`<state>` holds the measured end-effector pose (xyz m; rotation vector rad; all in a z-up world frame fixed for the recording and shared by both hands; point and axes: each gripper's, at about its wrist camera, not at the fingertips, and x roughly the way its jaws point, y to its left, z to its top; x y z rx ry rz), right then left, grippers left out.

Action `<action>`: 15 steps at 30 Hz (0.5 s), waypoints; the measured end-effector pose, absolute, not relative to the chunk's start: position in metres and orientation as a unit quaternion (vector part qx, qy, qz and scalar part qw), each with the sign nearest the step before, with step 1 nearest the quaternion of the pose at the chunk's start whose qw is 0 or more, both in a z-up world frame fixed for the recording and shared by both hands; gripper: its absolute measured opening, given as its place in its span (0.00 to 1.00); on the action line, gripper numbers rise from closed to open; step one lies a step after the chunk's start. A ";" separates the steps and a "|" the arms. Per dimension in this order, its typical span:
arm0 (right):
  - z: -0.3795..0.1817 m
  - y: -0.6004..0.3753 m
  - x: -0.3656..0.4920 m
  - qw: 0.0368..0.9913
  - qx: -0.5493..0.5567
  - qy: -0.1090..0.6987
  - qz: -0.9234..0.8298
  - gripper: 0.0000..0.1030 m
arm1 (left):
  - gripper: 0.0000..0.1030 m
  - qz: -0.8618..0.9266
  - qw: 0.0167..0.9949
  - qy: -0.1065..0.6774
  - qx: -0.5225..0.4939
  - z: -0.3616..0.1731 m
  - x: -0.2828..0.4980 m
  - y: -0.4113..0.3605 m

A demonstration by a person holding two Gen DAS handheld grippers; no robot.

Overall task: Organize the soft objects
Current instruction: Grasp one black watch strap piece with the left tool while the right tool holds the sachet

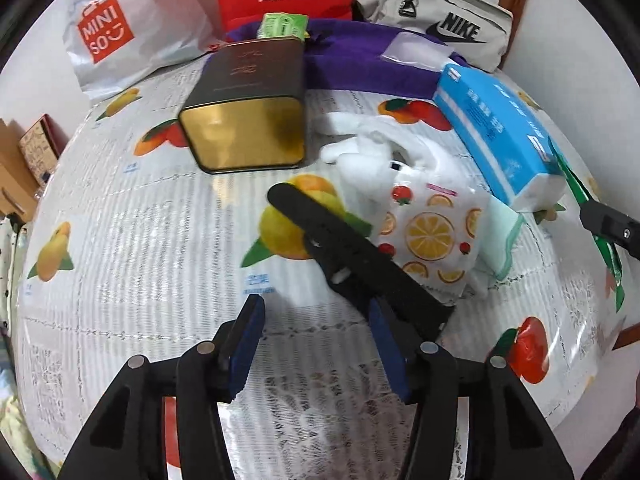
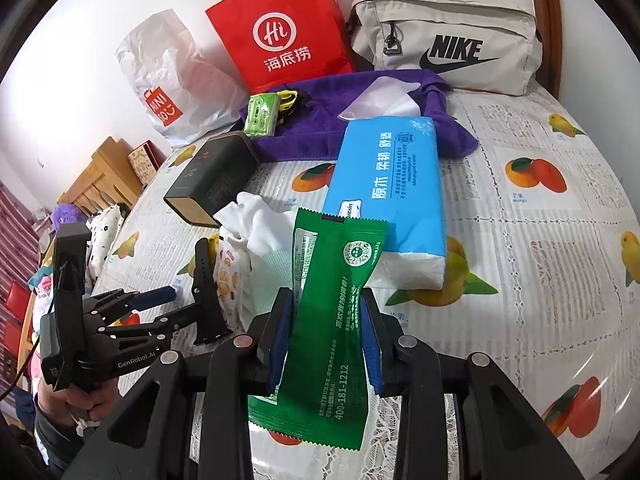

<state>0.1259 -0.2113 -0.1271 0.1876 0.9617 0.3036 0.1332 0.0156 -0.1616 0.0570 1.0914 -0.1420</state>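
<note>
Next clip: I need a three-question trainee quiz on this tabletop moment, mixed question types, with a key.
1. True or false: the right gripper is shut on the green sachet.
2. Multiple choice: what lies beside the left gripper, against one of its fingers?
A. a black watch strap
B. a pair of scissors
C. a pen
3. Fill in: the blue tissue pack lies partly on the ______ towel.

Key:
1. True; its pads pinch the sachet at its middle.
2. A; the left jaws stand open with nothing between them.
3. Purple.
</note>
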 end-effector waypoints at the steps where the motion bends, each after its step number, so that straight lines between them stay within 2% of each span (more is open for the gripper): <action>1: -0.128 -0.212 0.126 0.871 0.091 0.461 0.146 0.32 | 0.51 -0.069 0.852 0.519 0.025 -0.161 0.134 0.016; 11: -0.131 -0.211 0.127 0.868 0.091 0.464 0.149 0.32 | 0.51 -0.077 0.851 0.516 0.055 -0.163 0.150 -0.011; 13: -0.132 -0.210 0.128 0.868 0.091 0.466 0.148 0.32 | 0.59 -0.063 0.854 0.513 0.064 -0.163 0.152 -0.016; 15: -0.132 -0.210 0.128 0.868 0.091 0.466 0.148 0.32 | 0.59 -0.064 0.854 0.514 0.056 -0.164 0.152 -0.014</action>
